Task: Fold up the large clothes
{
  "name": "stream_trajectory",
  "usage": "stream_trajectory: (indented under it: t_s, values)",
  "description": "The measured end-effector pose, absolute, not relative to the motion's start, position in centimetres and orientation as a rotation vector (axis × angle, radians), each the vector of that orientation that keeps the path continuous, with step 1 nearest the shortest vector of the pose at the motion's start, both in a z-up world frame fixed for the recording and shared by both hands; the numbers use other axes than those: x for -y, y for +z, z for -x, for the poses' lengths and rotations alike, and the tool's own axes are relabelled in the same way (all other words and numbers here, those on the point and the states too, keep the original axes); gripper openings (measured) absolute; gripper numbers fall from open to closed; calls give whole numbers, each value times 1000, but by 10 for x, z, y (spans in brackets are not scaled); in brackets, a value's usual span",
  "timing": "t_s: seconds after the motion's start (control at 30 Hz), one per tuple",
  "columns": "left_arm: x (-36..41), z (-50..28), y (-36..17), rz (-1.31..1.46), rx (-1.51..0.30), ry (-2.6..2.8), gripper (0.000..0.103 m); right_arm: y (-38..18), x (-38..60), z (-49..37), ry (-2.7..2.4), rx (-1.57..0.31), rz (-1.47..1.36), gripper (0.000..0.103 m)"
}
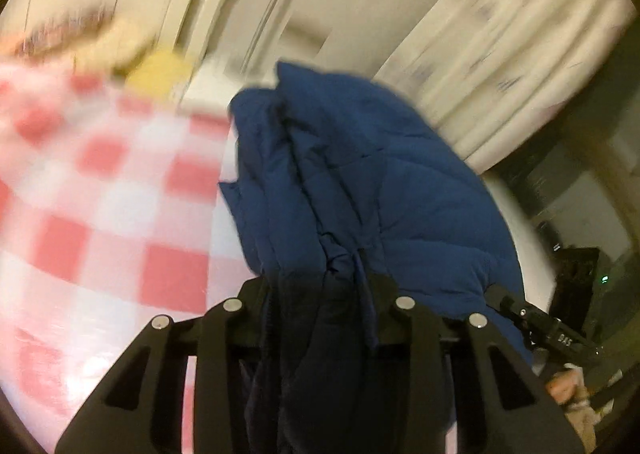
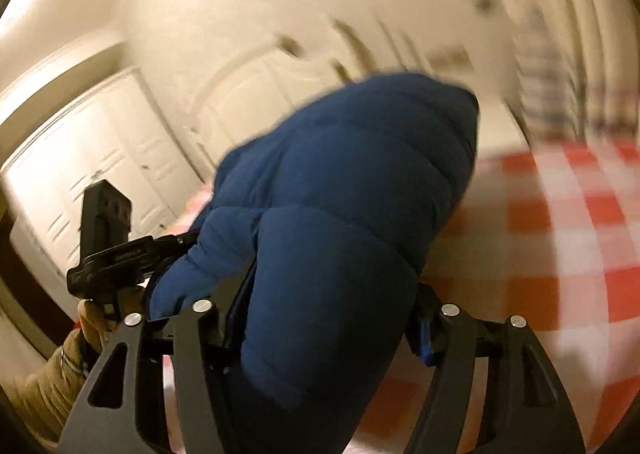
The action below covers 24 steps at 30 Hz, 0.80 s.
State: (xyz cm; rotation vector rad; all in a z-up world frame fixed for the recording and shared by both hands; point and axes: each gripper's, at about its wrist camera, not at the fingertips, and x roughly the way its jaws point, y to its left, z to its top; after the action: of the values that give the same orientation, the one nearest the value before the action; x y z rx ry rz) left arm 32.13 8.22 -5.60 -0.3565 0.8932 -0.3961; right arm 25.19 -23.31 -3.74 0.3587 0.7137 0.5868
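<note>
Bunching blue jacket (image 1: 360, 182) overhangs checkered cover (image 1: 100, 194) edge.

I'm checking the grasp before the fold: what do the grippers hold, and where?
Both hold the blue quilted puffer jacket: left gripper on bunched folds, right gripper around a padded roll.

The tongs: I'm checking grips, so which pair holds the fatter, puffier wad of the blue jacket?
The right tongs: a rounded, puffy roll of blue jacket fills them. The left tongs pinch thinner, creased folds.

Bed under a red-and-white checked cover (image 1: 120, 206)
The checked cloth spreads across it; a blue padded jacket (image 2: 360, 182) rises from its surface, blurred.
</note>
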Motion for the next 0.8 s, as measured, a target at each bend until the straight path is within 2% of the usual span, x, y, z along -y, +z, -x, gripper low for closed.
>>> stream_trajectory:
  t_s: [0.03,0.07,0.13,0.2,0.23,0.3,0.37,0.43,0.5,0.57,0.63,0.7,0.8]
  values:
    - [-72,-327,-75,352,-912,-368,50,-52,237,-265,541,-780,-366,66]
    - [-67,-323,-76,318,-874,-343,52,-77,239,-279,437,-902,-331,77]
    - [-64,-317,-69,275,-862,-325,51,-89,249,-280,416,-901,-401,80]
    - [-65,-312,-66,233,-856,-326,54,-77,245,-268,361,-884,-352,82]
    - [-66,-313,-66,228,-856,-326,56,-65,240,-259,319,-852,-296,82]
    - [-73,-317,-67,241,-856,-304,70,-37,225,-227,268,-704,-190,83]
    - [-78,-314,-70,256,-843,-279,78,-19,203,-203,318,-606,-133,81]
    - [-81,-312,-71,268,-819,-253,80,-16,172,-198,340,-564,-22,76]
    - [-84,-300,-62,258,-781,-206,86,-38,134,-206,330,-629,153,66]
    - [-83,-285,-51,199,-730,-126,87,-65,116,-215,281,-642,258,67]
    - [-86,-262,-35,100,-653,1,89,-70,115,-214,281,-646,273,67]
    - [-89,-241,-18,33,-578,100,101,-59,122,-210,298,-699,245,67]
    - [-94,-203,16,-39,-447,183,101,-39,136,-184,315,-709,209,67]
